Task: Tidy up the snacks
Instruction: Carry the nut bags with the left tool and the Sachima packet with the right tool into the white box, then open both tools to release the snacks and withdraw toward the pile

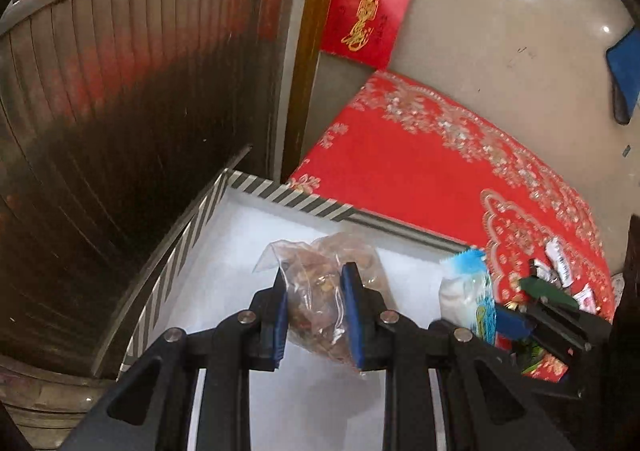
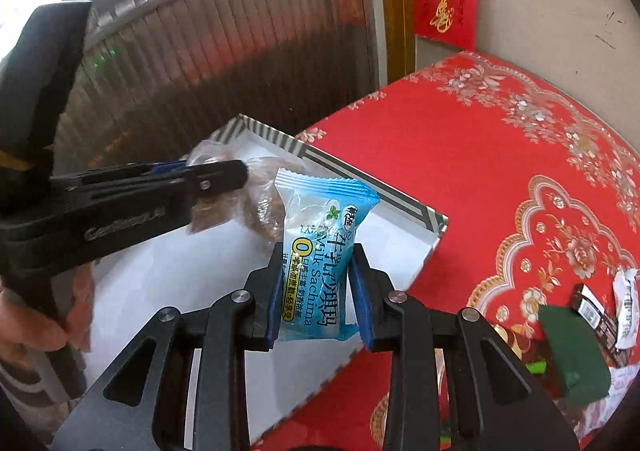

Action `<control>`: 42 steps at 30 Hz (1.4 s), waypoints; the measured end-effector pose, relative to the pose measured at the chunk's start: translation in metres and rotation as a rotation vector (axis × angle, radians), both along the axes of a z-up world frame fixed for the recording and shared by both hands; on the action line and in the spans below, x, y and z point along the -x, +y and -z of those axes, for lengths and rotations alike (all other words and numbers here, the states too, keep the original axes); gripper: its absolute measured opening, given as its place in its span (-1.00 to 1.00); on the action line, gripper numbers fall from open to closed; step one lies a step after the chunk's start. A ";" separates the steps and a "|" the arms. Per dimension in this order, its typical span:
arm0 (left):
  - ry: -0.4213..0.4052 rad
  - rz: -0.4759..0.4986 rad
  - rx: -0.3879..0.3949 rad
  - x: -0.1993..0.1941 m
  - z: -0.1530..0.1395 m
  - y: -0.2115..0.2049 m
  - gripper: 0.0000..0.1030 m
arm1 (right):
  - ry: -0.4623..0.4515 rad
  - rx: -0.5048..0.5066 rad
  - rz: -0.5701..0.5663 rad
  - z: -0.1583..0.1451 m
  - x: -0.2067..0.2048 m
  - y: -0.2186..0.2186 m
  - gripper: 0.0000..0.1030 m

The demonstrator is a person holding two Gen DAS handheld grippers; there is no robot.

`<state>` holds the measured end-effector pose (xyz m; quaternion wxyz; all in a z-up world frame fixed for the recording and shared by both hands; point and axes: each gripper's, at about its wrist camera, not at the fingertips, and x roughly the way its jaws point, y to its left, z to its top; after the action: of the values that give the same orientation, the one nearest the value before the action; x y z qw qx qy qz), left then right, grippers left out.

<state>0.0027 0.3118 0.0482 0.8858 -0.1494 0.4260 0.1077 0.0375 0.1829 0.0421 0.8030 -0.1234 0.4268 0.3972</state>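
Note:
My left gripper (image 1: 316,283) is shut on a clear bag of brown snacks (image 1: 326,315) and holds it over the white box (image 1: 224,251) with a striped rim. The bag (image 2: 256,203) and left gripper (image 2: 224,175) also show in the right wrist view. My right gripper (image 2: 316,259) is shut on a blue Milk Sachima packet (image 2: 316,251) above the box's (image 2: 160,271) right side. That packet (image 1: 468,291) and the right gripper (image 1: 512,321) show at the right of the left wrist view.
The box sits on a table with a red floral cloth (image 2: 480,171). Several small snack packets (image 2: 600,311) and a dark green packet (image 2: 572,351) lie at the cloth's right. A slatted shutter (image 1: 120,91) stands behind the box.

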 end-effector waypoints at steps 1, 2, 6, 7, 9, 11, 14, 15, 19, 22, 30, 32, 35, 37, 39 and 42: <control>0.009 -0.005 -0.008 0.001 0.002 0.001 -0.42 | 0.005 0.008 0.005 0.003 -0.002 0.001 -0.44; 0.013 -0.009 -0.011 0.002 0.004 0.001 -0.42 | 0.012 0.010 0.006 0.005 -0.003 0.003 -0.44; 0.023 -0.043 -0.033 0.004 0.007 0.006 -0.01 | 0.031 0.028 -0.001 0.014 -0.006 0.007 -0.44; 0.023 -0.055 -0.045 0.006 0.007 0.007 0.27 | 0.034 0.030 -0.006 0.016 -0.005 0.009 -0.43; 0.018 -0.070 -0.058 0.009 0.007 0.008 0.49 | 0.036 0.030 -0.015 0.017 -0.004 0.012 -0.43; 0.010 -0.073 -0.062 0.012 0.006 0.009 0.50 | 0.045 0.024 -0.017 0.018 -0.003 0.013 -0.41; 0.008 -0.079 -0.086 0.016 0.005 0.007 0.64 | 0.041 0.021 -0.018 0.019 -0.002 0.014 -0.39; 0.004 -0.081 -0.091 0.017 0.005 0.006 0.66 | 0.043 0.015 -0.021 0.019 -0.001 0.013 -0.35; -0.009 -0.097 -0.095 0.024 0.000 0.003 0.70 | 0.028 -0.041 -0.007 0.008 0.004 0.004 0.07; -0.032 -0.109 -0.111 0.029 -0.007 0.000 0.76 | 0.014 -0.069 -0.001 -0.002 0.009 -0.004 0.07; -0.102 -0.105 -0.169 0.044 -0.028 -0.025 0.87 | -0.013 -0.091 0.033 -0.017 0.022 -0.036 0.07; -0.110 -0.091 -0.177 0.046 -0.032 -0.035 0.87 | -0.021 -0.093 0.050 -0.021 0.027 -0.048 0.07; -0.128 -0.064 -0.175 0.050 -0.037 -0.051 0.88 | -0.037 -0.107 0.082 -0.027 0.033 -0.066 0.07; -0.139 -0.040 -0.172 0.051 -0.039 -0.065 0.92 | -0.053 -0.114 0.109 -0.032 0.037 -0.083 0.07; -0.143 -0.020 -0.175 0.052 -0.040 -0.078 0.93 | -0.073 -0.105 0.142 -0.035 0.041 -0.097 0.07; -0.142 0.024 -0.179 0.052 -0.041 -0.100 0.93 | -0.090 -0.094 0.189 -0.036 0.047 -0.123 0.07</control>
<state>-0.0498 0.2121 0.0892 0.9248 -0.0718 0.3525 0.1238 -0.0090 0.0598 0.0782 0.8602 -0.0624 0.3810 0.3332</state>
